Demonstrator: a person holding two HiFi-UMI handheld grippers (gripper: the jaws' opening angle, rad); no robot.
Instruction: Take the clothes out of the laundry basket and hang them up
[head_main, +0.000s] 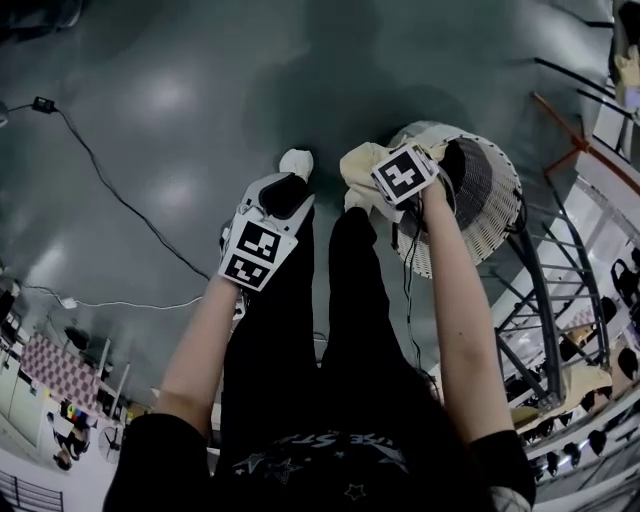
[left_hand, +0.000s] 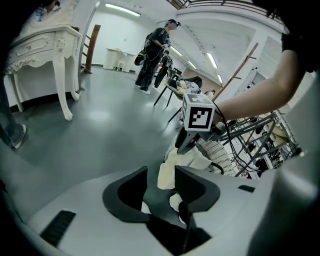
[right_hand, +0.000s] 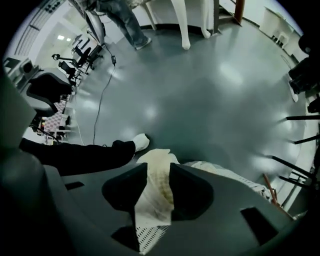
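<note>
Downward past the person's legs, the head view shows the white laundry basket (head_main: 495, 190) at two o'clock, with a cream garment (head_main: 362, 165) spilling over its near rim. The right gripper (right_hand: 158, 166) points steeply down over that rim at one o'clock. Its claw is partly spread, with a strip of the cream cloth in the gap, apparently not pinched. The left gripper (head_main: 285, 192) hovers at eleven o'clock, its claw half spread and empty. The step looks like picking up a garment. Next, the right claw probably needs to close on the cloth, then lift it toward the metal rack (head_main: 545, 300) at four o'clock.
</note>
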